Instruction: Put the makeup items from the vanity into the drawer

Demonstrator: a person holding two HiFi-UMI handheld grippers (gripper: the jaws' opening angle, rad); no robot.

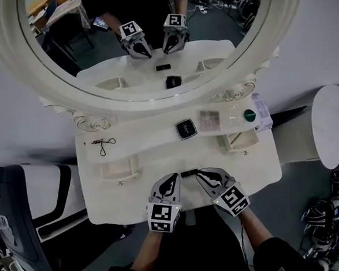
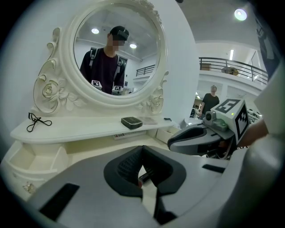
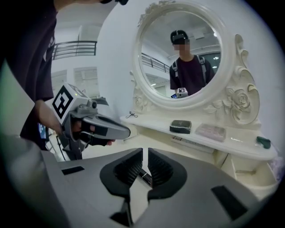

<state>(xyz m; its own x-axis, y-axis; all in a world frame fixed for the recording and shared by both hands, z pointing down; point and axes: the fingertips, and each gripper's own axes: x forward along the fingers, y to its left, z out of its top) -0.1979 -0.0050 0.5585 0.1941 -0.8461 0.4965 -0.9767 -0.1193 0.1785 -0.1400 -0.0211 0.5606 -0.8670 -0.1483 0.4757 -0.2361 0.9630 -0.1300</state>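
The vanity tabletop [image 1: 133, 189] is open surface from its front edge back to the shelf, with a small open drawer [image 1: 118, 166] on the left and a second open drawer [image 1: 239, 140] on the right. The left gripper [image 1: 175, 177] is clenched tip to tip, and the right gripper [image 1: 199, 173] is closed to a slit. Between the two gripper tips, near the front edge, lies a slim black makeup tube [image 1: 189, 173]. Its long axis runs left-right along that edge, and its ends are hidden under the jaws.

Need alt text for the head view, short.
Seen from above, the left gripper and right gripper flank a small black tube on a white vanity. The shelf under its oval mirror holds a black compact, a pink palette and a green item; a left drawer and a right drawer stand open.
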